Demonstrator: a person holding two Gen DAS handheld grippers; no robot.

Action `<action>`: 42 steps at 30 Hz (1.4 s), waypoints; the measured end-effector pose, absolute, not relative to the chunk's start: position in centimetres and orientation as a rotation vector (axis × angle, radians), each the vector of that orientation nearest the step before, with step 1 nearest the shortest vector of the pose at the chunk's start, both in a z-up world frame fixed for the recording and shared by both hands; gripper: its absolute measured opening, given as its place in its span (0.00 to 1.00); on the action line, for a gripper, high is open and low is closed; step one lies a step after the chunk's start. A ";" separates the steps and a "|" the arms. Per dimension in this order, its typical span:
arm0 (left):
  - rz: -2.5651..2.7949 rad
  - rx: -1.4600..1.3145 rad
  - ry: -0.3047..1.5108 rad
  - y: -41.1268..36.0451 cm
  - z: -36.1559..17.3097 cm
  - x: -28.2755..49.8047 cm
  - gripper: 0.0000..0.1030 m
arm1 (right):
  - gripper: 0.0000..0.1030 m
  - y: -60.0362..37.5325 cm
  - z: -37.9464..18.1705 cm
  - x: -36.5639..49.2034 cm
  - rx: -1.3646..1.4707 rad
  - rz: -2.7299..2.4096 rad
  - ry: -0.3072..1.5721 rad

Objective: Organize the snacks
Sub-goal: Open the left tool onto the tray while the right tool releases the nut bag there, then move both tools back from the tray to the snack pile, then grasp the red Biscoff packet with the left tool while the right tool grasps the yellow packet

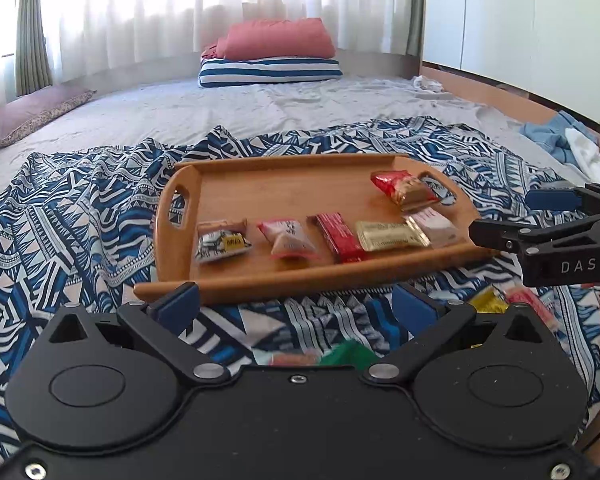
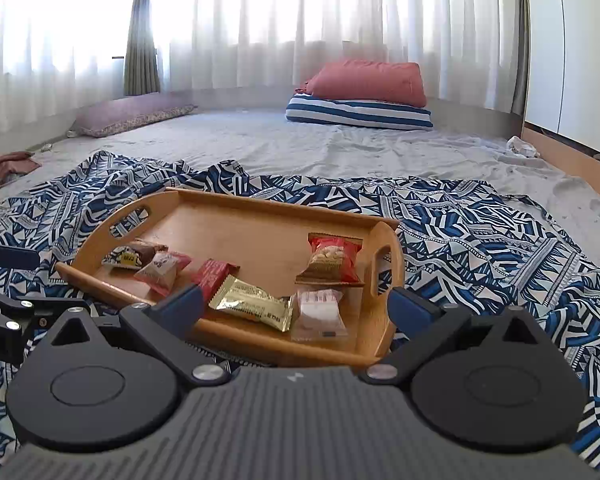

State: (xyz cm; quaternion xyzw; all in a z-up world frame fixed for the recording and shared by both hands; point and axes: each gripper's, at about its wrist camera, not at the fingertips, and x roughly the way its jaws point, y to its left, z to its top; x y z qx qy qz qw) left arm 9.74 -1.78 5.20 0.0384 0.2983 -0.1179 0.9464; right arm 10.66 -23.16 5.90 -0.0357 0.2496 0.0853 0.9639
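Beside the left gripper (image 1: 296, 304), loose yellow packet (image 1: 489, 301), unseen from right wrist.

Both wrist views face the tray (image 1: 260, 192) closely, from left and right.

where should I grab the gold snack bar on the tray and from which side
Grip the gold bar across its narrow width at mid-length, coming from above. It lies flat on the tray with the dark red bar close on one long side and the clear pink pack at one end, so a side approach looks crowded. The right gripper, open, is nearest.
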 end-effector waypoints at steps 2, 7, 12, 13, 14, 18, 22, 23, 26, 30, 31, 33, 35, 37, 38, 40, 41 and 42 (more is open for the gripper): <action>-0.245 0.090 0.604 -2.0 4.8 8.8 0.99 | 1.00 -23.2 5.4 9.6 -0.087 0.173 0.509; -0.263 0.071 0.608 -2.0 3.8 7.1 0.99 | 1.00 -22.8 3.9 7.1 -0.141 0.163 0.513; -0.262 0.043 0.628 -1.6 2.8 6.4 0.99 | 1.00 -22.2 2.6 4.7 -0.193 0.163 0.511; -0.258 0.042 0.633 -1.5 2.5 6.3 0.99 | 1.00 -22.0 2.3 4.4 -0.205 0.163 0.509; -0.253 0.043 0.638 -1.4 2.4 6.3 0.99 | 1.00 -21.8 2.1 4.0 -0.217 0.163 0.507; -0.236 0.055 0.641 -1.3 1.8 6.1 0.99 | 1.00 -21.1 1.5 3.0 -0.251 0.165 0.500; -0.225 0.053 0.645 -1.1 1.3 5.7 0.99 | 1.00 -20.6 0.9 2.5 -0.258 0.169 0.504; -0.224 0.052 0.645 -1.0 1.2 5.6 0.99 | 1.00 -20.5 0.8 2.5 -0.253 0.169 0.508; -0.240 0.023 0.644 -0.2 0.7 4.8 0.88 | 1.00 -20.3 0.4 2.3 -0.237 0.165 0.514; -0.247 -0.043 0.659 1.4 0.1 4.1 0.78 | 1.00 -20.1 -0.2 2.0 -0.228 0.140 0.508; -0.244 -0.050 0.661 1.7 0.1 3.9 0.74 | 1.00 -20.1 -0.3 2.0 -0.224 0.138 0.508; -0.230 -0.037 0.659 2.2 0.1 3.6 0.65 | 1.00 -20.2 -0.4 2.0 -0.215 0.133 0.510; -0.221 -0.003 0.654 2.4 0.1 3.3 0.60 | 0.99 -20.3 -0.4 2.0 -0.198 0.137 0.513; -0.224 0.037 0.650 2.2 -0.1 3.1 0.57 | 0.90 -20.4 -0.3 2.0 -0.168 0.156 0.522; -0.227 0.057 0.649 2.0 -0.2 3.1 0.57 | 0.86 -20.5 -0.3 2.0 -0.159 0.158 0.527; -0.237 0.090 0.642 1.5 -0.2 3.0 0.57 | 0.83 -20.4 -0.4 2.1 -0.152 0.157 0.529; -0.243 0.097 0.640 1.3 -0.3 3.1 0.56 | 0.81 -20.3 -0.4 2.1 -0.150 0.157 0.529; -0.246 0.096 0.639 1.1 -0.3 3.2 0.56 | 0.79 -20.2 -0.4 2.1 -0.150 0.154 0.529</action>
